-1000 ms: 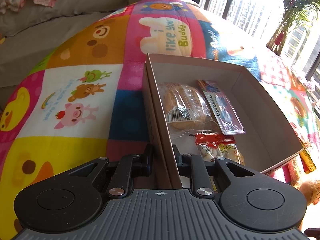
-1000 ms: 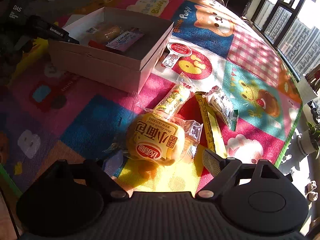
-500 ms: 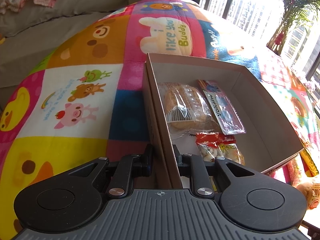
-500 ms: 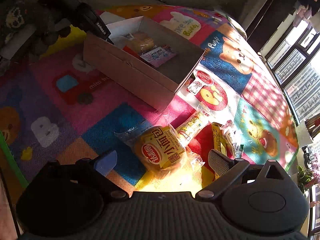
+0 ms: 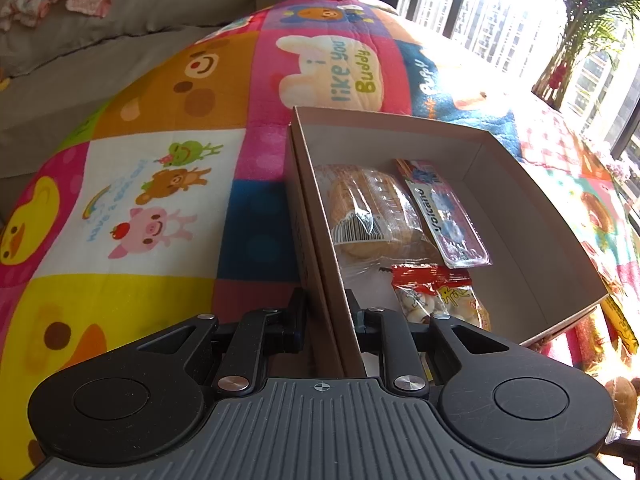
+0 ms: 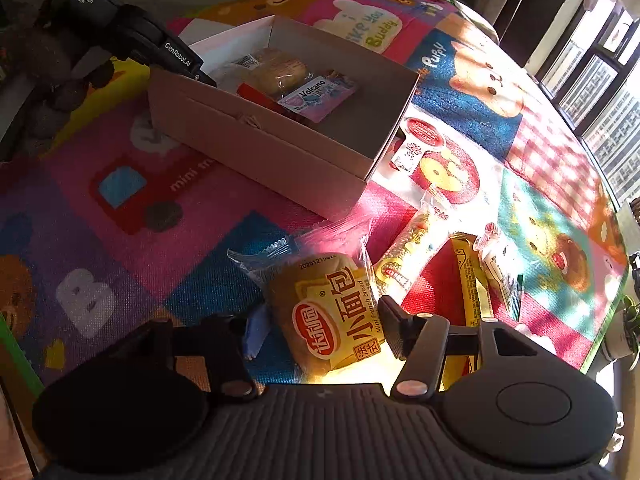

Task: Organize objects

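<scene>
- Left gripper (image 5: 326,312): jaws clamped on the cardboard box (image 5: 316,240) side wall.
- Right gripper (image 6: 316,326): jaws closing around the packaged mini French bread (image 6: 332,312), which lies on the play mat (image 6: 120,240) near the box.

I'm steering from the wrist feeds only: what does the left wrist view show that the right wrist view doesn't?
Left wrist only: the left hand-held gripper clamped on the cardboard box wall.

Right wrist only: the right hand-held gripper closing around the mini French bread pack, and the loose snack sticks on the mat.

Both: the box and its Volcano packet.
</scene>
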A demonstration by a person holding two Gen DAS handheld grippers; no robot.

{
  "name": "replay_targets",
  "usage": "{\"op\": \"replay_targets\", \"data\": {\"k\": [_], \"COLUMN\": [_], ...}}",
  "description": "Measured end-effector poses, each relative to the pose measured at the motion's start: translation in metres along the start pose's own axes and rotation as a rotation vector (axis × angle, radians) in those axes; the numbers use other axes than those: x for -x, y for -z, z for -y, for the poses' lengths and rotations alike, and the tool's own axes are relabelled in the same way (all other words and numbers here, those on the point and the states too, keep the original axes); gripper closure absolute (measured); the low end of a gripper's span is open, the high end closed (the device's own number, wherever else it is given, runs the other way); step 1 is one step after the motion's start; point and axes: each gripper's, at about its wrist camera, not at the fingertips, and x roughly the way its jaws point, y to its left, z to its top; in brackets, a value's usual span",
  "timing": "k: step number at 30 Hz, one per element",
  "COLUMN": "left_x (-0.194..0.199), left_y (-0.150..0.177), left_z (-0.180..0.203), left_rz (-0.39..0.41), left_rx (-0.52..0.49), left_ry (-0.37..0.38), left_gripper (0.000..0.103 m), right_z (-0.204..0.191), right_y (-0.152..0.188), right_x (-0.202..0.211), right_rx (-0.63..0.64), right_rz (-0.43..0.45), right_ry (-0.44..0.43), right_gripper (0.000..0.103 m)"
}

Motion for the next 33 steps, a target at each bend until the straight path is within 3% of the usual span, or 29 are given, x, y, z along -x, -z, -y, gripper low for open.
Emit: {"op": "replay_targets", "data": {"k": [2, 8, 12, 19, 22, 30, 33], "left_x": [0.000, 0.000, 0.000, 0.000, -0.001, -0.001, -0.001], "left_y": [0.000, 0.001, 0.001, 0.001, 0.001, 0.001, 0.002], "left_z": [0.000, -0.001, -0.001, 0.001, 0.001, 0.000, 0.000], "left_rz": [0.002, 0.004, 0.005, 0.006, 0.005, 0.004, 0.004], "left_rx": [0.000, -0.002, 0.000, -0.001, -0.001, 0.000, -0.002], "left_ry": [0.003, 0.010, 0.009, 0.003, 0.004, 0.008, 0.013], "left_gripper": [0.082, 0.082, 0.082, 0.082, 0.082, 0.082, 0.082], "right_z": [0.007, 0.018, 0.020, 0.035, 0.044, 0.056, 0.053], "right_y": [0.000, -0.007, -0.021, -0.060, -0.082, -0.120, -0.118], "right_x": [0.010, 0.045, 0.067, 0.101, 0.083, -0.009, -0.020], "right_rx": [-0.112, -0.318, -0.351, -0.417, -0.453, -0.615, -0.614], "right_rz": [-0.024, 0.015, 0.078, 0.263, 0.292, 0.173, 0.180], "right_ry": [-0.062, -0.215, -0.227, -0.217, -0.207, -0.239, -0.186], "right_gripper": [0.047, 0.047, 0.047, 0.047, 0.047, 0.046, 0.038]}}
